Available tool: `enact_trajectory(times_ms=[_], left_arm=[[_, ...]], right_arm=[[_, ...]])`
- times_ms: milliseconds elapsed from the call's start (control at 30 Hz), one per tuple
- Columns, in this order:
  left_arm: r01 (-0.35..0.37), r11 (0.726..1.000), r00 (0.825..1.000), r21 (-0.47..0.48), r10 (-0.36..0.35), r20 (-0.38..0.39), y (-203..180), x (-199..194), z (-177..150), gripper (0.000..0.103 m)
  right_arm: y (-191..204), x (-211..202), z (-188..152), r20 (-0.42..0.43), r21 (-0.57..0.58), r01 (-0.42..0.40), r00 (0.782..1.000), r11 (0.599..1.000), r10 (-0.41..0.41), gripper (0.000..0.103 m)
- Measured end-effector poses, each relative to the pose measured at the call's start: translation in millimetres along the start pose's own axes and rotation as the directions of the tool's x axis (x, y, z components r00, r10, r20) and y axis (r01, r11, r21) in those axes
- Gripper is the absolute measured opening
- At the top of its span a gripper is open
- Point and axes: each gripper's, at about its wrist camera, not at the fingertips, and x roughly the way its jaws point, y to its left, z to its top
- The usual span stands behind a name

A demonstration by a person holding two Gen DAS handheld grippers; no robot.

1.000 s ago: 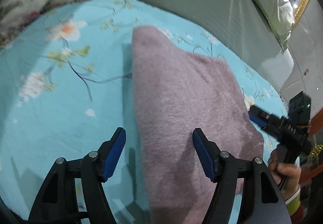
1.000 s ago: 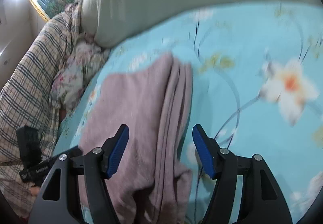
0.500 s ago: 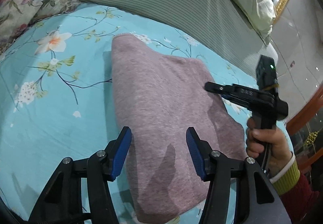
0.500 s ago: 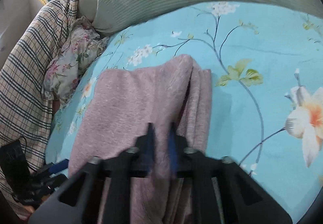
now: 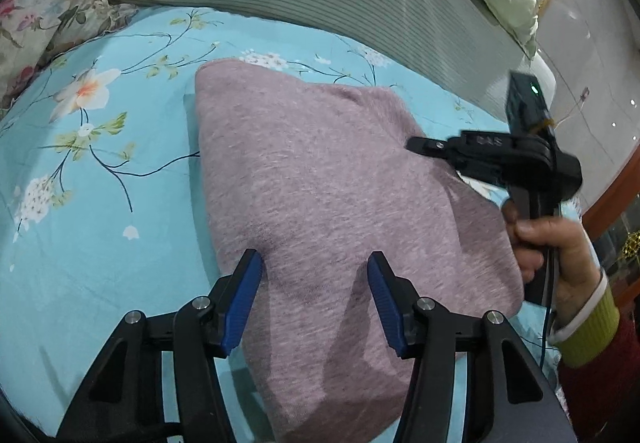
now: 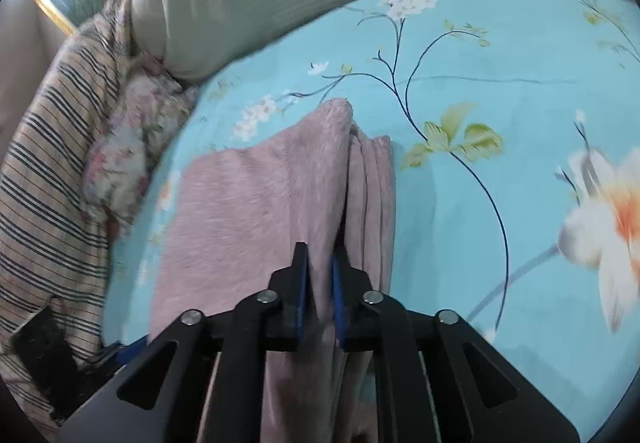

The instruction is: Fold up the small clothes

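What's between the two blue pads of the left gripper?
Pink cloth: the left wrist view shows the left gripper open above it, pads not pressing.

Folded mauve knit garment [image 5: 320, 187] flat on blue floral bedsheet [image 5: 100, 203], layered edges stacked

The left gripper [image 5: 315, 295] points downward at a slant, its blue-padded fingers [image 5: 244, 295] standing apart with pink cloth [image 5: 312, 179] lying between them, unpinched. The right gripper [image 6: 320, 283] has its jaws nearly together, pads pressing a fold of that cloth; they have just eased slightly wider. A hand [image 5: 560, 255] in a green cuff grasps its handle, to the right of the left fingers.
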Motion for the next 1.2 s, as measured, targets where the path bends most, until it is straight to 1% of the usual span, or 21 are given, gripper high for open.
enact_trajectory(times_ms=[67, 133, 233, 400, 600, 667, 700, 733, 767, 800, 833, 867, 900, 933, 967, 1000, 1033, 1067, 1100, 1167, 1200], left_arm=[[0.010, 1.000, 1.000, -0.017, -0.010, -0.002, 3, -6, 0, 0.055], [0.024, 0.999, 1.000, -0.034, -0.023, 0.008, 8, -17, -3, 0.055], [0.016, 0.999, 1.000, -0.035, -0.016, 0.020, 12, -32, -13, 0.055], [-0.019, 1.000, 1.000, -0.001, 0.019, 0.014, 15, -58, -51, 0.057], [-0.028, 0.999, 0.999, 0.034, 0.029, -0.027, 11, -60, -86, 0.061], [-0.060, 0.997, 0.998, 0.055, 0.062, -0.031, 6, -54, -89, 0.061], [-0.078, 0.995, 0.996, 0.061, 0.080, -0.026, 4, -51, -89, 0.061], [-0.089, 0.994, 0.996, 0.070, 0.091, -0.023, 1, -48, -89, 0.060], [-0.096, 0.993, 0.995, 0.076, 0.097, -0.018, 0, -47, -88, 0.060], [-0.113, 0.991, 0.993, 0.078, 0.114, -0.007, -2, -46, -88, 0.060], [-0.146, 0.986, 0.989, 0.079, 0.147, -0.008, -3, -43, -87, 0.056], [-0.185, 0.979, 0.982, 0.082, 0.187, -0.014, -2, -38, -87, 0.050], [-0.225, 0.971, 0.973, 0.086, 0.228, -0.023, -2, -34, -86, 0.039], [-0.228, 0.971, 0.972, 0.076, 0.231, -0.035, -1, -31, -86, 0.033], [-0.206, 0.977, 0.978, 0.051, 0.208, -0.033, -1, -34, -85, 0.027], [-0.184, 0.982, 0.982, 0.034, 0.185, -0.031, -3, -36, -85, 0.014], [-0.182, 0.983, 0.983, 0.034, 0.183, -0.027, -7, -38, -85, 0.011], [-0.193, 0.981, 0.981, 0.039, 0.193, -0.022, -11, -39, -86, 0.010], [-0.199, 0.979, 0.979, 0.044, 0.200, -0.022, -14, -39, -87, 0.009], [-0.188, 0.981, 0.981, 0.046, 0.190, -0.050, -18, -31, -89, 0.008], [-0.190, 0.981, 0.980, 0.042, 0.192, -0.060, -18, -28, -91, 0.008]], right_arm=[[1, -21, -12, 0.027, 0.004, -0.033, 0.999, 0.999, 0.033, 0.036], [4, -45, -32, 0.063, -0.019, -0.073, 0.995, 0.997, 0.074, 0.044], [-2, -68, -64, 0.067, -0.067, -0.115, 0.990, 0.991, 0.120, 0.045], [-13, -78, -110, 0.028, -0.100, -0.127, 0.991, 0.987, 0.130, 0.045], [-7, -72, -124, 0.003, -0.159, -0.113, 0.993, 0.981, 0.115, 0.045], [-3, -66, -123, -0.012, -0.179, -0.109, 0.994, 0.978, 0.109, 0.044], [-3, -62, -123, -0.022, -0.183, -0.101, 0.995, 0.978, 0.099, 0.044], [-3, -59, -122, -0.027, -0.181, -0.100, 0.995, 0.978, 0.097, 0.040], [-4, -57, -122, -0.035, -0.179, -0.103, 0.995, 0.978, 0.099, 0.024], [-4, -53, -121, -0.053, -0.178, -0.104, 0.994, 0.979, 0.096, 0.015], [-3, -51, -120, -0.062, -0.179, -0.098, 0.994, 0.979, 0.088, 0.009], [-2, -51, -120, -0.065, -0.187, -0.085, 0.995, 0.979, 0.074, 0.009], [1, -54, -118, -0.058, -0.205, -0.070, 0.997, 0.976, 0.059, 0.008], [5, -60, -115, -0.039, -0.224, -0.064, 0.998, 0.972, 0.057, 0.008], [10, -72, -112, -0.007, -0.244, -0.068, 0.998, 0.967, 0.068, 0.007], [15, -86, -107, 0.033, -0.270, -0.069, 0.996, 0.960, 0.080, 0.007], [16, -94, -105, 0.050, -0.287, -0.053, 0.996, 0.957, 0.071, 0.007], [16, -97, -103, 0.056, -0.302, -0.023, 0.998, 0.953, 0.042, 0.007], [12, -96, -103, 0.052, -0.318, 0.027, 0.999, 0.948, -0.011, 0.007], [-1, -82, -106, 0.014, -0.315, 0.081, 0.997, 0.946, -0.081, 0.007], [-10, -72, -110, -0.020, -0.296, 0.086, 0.995, 0.951, -0.096, 0.007]])
